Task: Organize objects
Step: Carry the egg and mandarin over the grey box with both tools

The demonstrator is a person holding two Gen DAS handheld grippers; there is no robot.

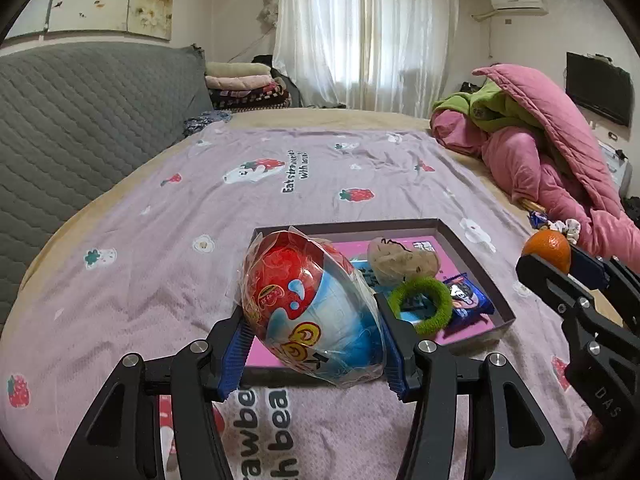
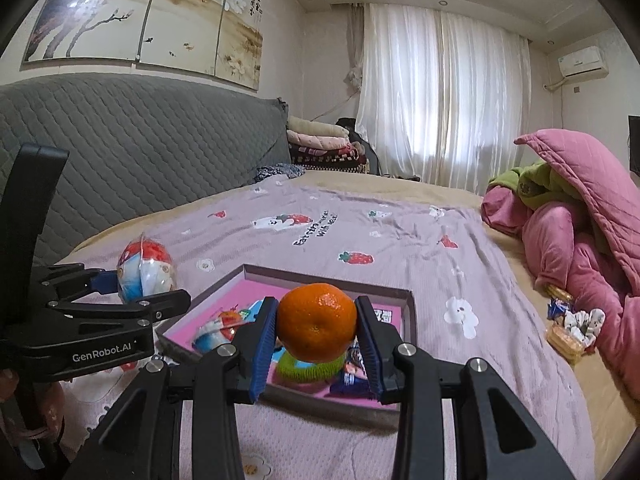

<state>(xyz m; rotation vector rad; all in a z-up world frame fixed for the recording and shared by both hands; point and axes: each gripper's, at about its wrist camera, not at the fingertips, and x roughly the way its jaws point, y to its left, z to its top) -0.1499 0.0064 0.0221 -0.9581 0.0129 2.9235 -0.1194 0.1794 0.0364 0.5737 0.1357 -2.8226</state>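
Observation:
My left gripper [image 1: 314,340] is shut on a red and blue toy egg in clear wrap [image 1: 312,308], held over the near left part of a shallow box with a pink floor [image 1: 472,256]. My right gripper [image 2: 316,340] is shut on an orange [image 2: 317,322] and holds it above the box's [image 2: 332,278] near edge. In the box lie a green hair ring [image 1: 424,304], a beige plush [image 1: 400,264] and a blue snack packet [image 1: 466,300]. The left gripper with the egg [image 2: 146,272] shows at the left of the right wrist view; the orange [image 1: 547,250] shows at the right of the left wrist view.
The box sits on a lilac strawberry-print sheet [image 1: 280,184] on a bed. A grey quilted headboard [image 1: 80,120] runs along the left. A pink and green bedding heap [image 2: 568,232] lies at the right, with small snack packets [image 2: 568,332] beside it.

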